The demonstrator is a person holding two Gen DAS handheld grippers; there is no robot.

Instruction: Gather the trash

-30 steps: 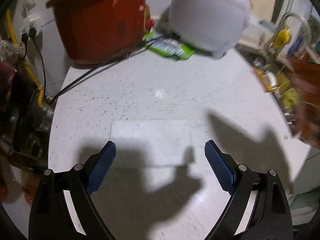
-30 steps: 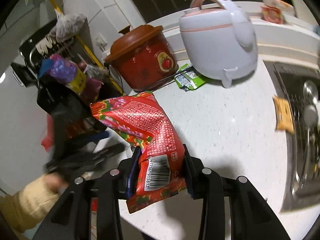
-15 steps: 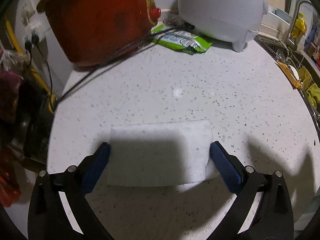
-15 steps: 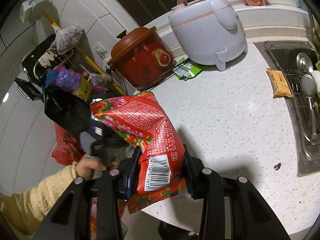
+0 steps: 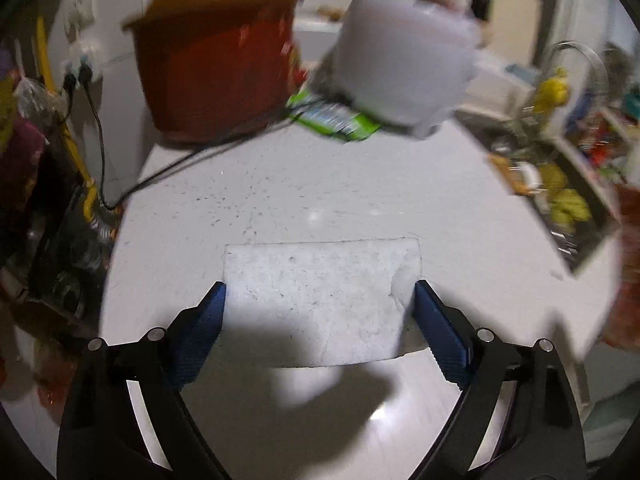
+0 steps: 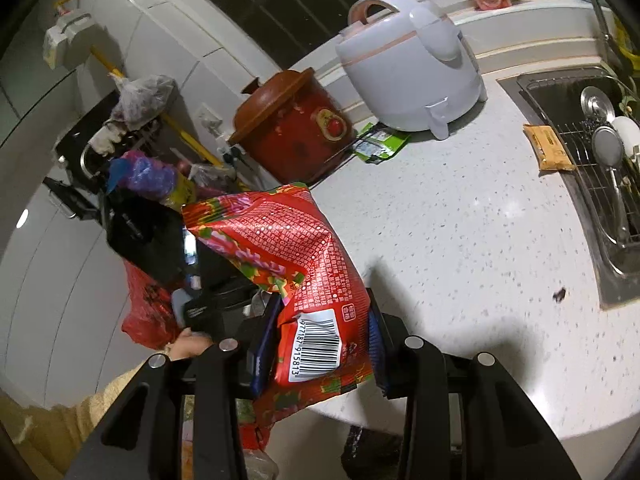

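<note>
The white paper napkin (image 5: 320,300) lies flat on the counter (image 5: 360,200), likely a used scrap awaiting pickup, and it sits between the spread blue pads of the left hand-held gripper (image 5: 320,300), whose jaws stand open at its two short edges without clearly pinching it. From the napkin, a green wrapper (image 5: 340,120) lies at twelve o'clock, tucked between the red crock pot (image 5: 216,68) and the white rice cooker (image 5: 404,64). The right hand-held gripper (image 6: 320,340) is clamped on a red snack bag (image 6: 288,248), held off the counter edge, presumably for carrying to a bin. An orange packet (image 6: 550,148) rests by the sink (image 6: 600,220) at two o'clock.
</note>
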